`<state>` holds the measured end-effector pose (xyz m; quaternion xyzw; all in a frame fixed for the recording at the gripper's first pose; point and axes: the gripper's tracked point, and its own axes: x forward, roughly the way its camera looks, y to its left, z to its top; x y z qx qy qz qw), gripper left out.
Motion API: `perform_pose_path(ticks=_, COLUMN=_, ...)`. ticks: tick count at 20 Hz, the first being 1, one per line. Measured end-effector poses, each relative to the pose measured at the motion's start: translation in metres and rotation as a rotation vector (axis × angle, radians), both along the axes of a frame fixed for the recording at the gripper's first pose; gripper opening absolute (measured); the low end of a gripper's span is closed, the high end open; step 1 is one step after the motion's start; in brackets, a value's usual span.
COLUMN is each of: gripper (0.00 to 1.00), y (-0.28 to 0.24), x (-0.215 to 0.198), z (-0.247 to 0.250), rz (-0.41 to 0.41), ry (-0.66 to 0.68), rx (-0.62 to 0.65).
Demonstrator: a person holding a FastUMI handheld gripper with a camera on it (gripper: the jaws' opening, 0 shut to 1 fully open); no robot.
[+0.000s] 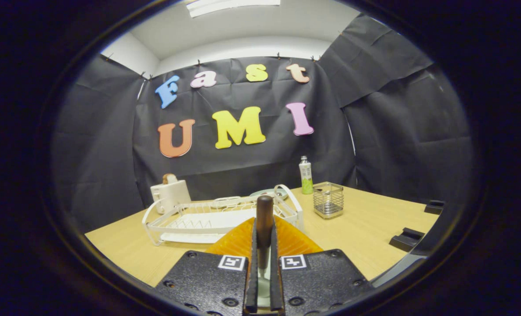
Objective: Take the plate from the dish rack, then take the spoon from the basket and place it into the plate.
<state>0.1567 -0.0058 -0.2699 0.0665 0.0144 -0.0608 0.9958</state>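
My gripper [264,239] is shut on a spoon [264,210]. Its dark wooden handle stands up past the fingertips and its pale lower part runs down between the fingers. An orange ribbed plate [293,241] lies on the wooden table right under and just ahead of the fingers, partly hidden by them. Beyond the plate stands the white wire dish rack [199,219] on its tray. The square wire basket [328,200] stands to the right of the rack, further back.
A white and green bottle [305,174] stands behind the basket. A white toaster-like box [170,194] sits behind the rack's left end. Two black blocks [406,239] lie near the table's right edge. Bare table [366,228] stretches right of the plate.
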Motion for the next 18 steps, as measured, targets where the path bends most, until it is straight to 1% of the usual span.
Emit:
perform_pose_path(ticks=1, gripper=0.17, y=-0.004, x=0.000, z=-0.003, rz=-0.012, ry=0.008, rx=-0.007)
perform_pose_path(ticks=3, gripper=0.21, y=-0.007, x=-0.001, z=-0.002, rz=0.003, ry=0.013, rx=-0.020)
perform_pose_path(ticks=4, gripper=0.31, y=-0.013, x=-0.003, z=0.000, rz=-0.004, ry=0.012, rx=-0.022)
perform_pose_path(ticks=5, gripper=0.34, y=-0.020, x=-0.006, z=0.002, rz=-0.007, ry=0.006, rx=-0.014)
perform_pose_path(ticks=7, gripper=0.48, y=-0.030, x=-0.011, z=0.012, rz=-0.016, ry=-0.029, rx=0.023)
perform_pose_path(ticks=9, gripper=0.63, y=-0.041, x=-0.016, z=0.021, rz=-0.038, ry=-0.047, rx=0.033)
perform_pose_path(ticks=14, gripper=0.98, y=-0.044, x=-0.026, z=0.045, rz=-0.018, ry=-0.052, rx=-0.010)
perform_pose_path(ticks=18, gripper=1.00, y=-0.044, x=-0.034, z=0.052, rz=0.012, ry=0.006, rx=-0.095)
